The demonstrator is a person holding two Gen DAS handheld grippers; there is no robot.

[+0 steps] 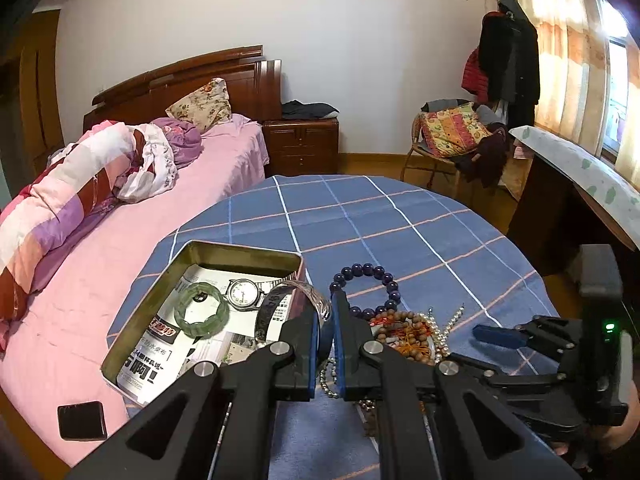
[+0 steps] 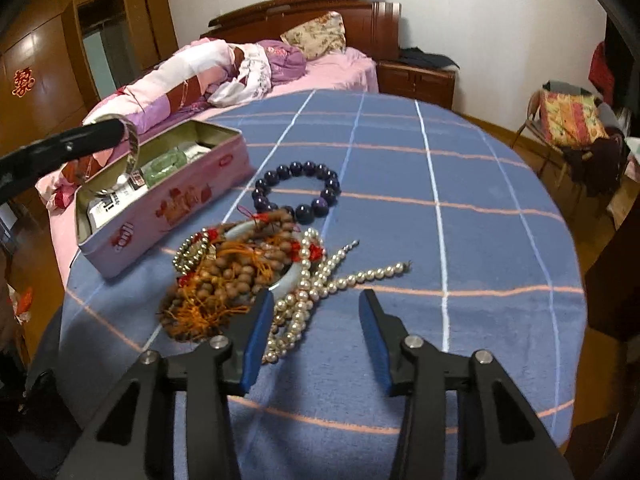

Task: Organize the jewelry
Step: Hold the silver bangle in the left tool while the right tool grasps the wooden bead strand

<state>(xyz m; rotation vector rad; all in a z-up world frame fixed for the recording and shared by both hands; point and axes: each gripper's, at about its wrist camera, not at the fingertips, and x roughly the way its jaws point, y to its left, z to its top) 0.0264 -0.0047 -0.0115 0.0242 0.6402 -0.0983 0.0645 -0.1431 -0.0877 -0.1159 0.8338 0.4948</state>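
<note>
Over the tin [image 1: 224, 250], left tool [image 1: 326, 300] clamps a silver bangle [image 1: 316, 296].

Pale bangle [image 2: 289, 285] under bead pile [image 2: 224, 276]

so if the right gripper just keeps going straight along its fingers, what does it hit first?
Probably the blue checked cloth: the right gripper is open with nothing between its fingers. The pearl strand lies just left of that line, so the left finger might brush it; depth is unclear.

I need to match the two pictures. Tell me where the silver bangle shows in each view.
Left wrist: silver bangle at lower centre, clamped in the left gripper, over the tin.
Right wrist: bangle at far left, over the tin.
Shared landmark: purple bead bracelet.
</note>
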